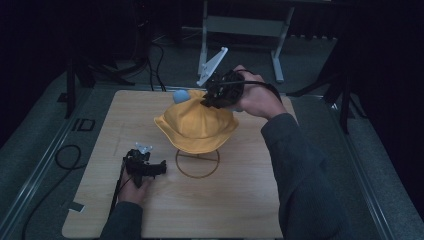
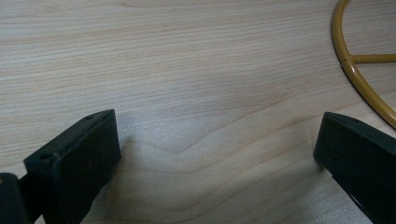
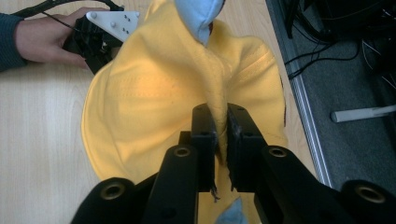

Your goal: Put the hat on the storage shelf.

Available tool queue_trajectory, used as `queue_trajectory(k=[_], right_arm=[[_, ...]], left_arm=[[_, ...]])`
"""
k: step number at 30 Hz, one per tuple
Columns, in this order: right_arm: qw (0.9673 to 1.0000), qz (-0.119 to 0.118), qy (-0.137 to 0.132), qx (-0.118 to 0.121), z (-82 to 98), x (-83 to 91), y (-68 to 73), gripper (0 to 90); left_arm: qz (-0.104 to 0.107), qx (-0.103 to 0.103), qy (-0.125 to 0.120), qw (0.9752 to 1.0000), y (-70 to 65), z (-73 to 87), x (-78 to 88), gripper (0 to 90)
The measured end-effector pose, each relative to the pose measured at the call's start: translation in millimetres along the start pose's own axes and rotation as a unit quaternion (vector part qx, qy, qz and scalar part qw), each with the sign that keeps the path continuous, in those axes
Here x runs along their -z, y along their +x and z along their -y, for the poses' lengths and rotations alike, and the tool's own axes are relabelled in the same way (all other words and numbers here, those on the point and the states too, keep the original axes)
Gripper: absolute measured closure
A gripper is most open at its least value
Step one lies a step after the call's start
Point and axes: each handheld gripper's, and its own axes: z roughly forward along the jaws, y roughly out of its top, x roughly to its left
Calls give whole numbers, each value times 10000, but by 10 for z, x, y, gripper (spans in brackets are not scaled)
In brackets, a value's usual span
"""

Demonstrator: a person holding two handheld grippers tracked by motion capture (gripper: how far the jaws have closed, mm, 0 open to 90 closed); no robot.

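A yellow bucket hat (image 1: pixel 196 127) hangs over a stand whose light blue ball top (image 1: pixel 181 95) pokes out at the far side. The stand's yellow wire ring base (image 1: pixel 197 163) lies on the wooden table (image 1: pixel 240 200) below the brim. My right gripper (image 1: pixel 206 102) is at the hat's crown from the far right. In the right gripper view its jaws (image 3: pixel 221 116) are shut on a raised fold of the hat (image 3: pixel 154 102), below the blue ball (image 3: pixel 198 14). My left gripper (image 1: pixel 159 169) rests on the table left of the ring, open, with bare wood between its jaws (image 2: pixel 217 144).
The ring base (image 2: pixel 355 65) curves past the left gripper's far jaw. Beyond the table's far edge stand a grey metal frame (image 1: pixel 240 25) and dark tripod legs (image 1: pixel 75 75). Black cables (image 1: pixel 65 155) trail on the grey floor at the left.
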Motion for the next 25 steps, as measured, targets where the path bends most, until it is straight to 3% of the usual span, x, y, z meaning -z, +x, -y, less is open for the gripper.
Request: queue_trajectory(k=[11,12,13,15,16,19,22,25], right_arm=[[9999,30,152,13,-59,-220,56,791],[9999,44,141,-20,-58,-222,57,709],[9999,44,141,-20,-58,-222,57,709],[9999,-78,75,-118,-43,-200,38,601],[9997,5,33,-226,-18,-168,23,493],[9992,131,-43,-368,13,-126,-11,429],[9970,271,-221,-695,82,-10,-86,325],[9961,348,-274,-758,110,35,-104,295]], left_arm=[[-6,-10,-2,10000,2,0,0,4],[-8,-10,-7,10000,1,0,-1,4],[-8,-10,-7,10000,1,0,-1,3],[-8,-8,-8,10000,1,0,-1,4],[-8,-8,-7,10000,1,0,-1,4],[-6,-9,-6,10000,1,0,0,4],[-5,-10,-4,10000,1,0,0,4],[-6,-12,-4,10000,2,0,0,4]])
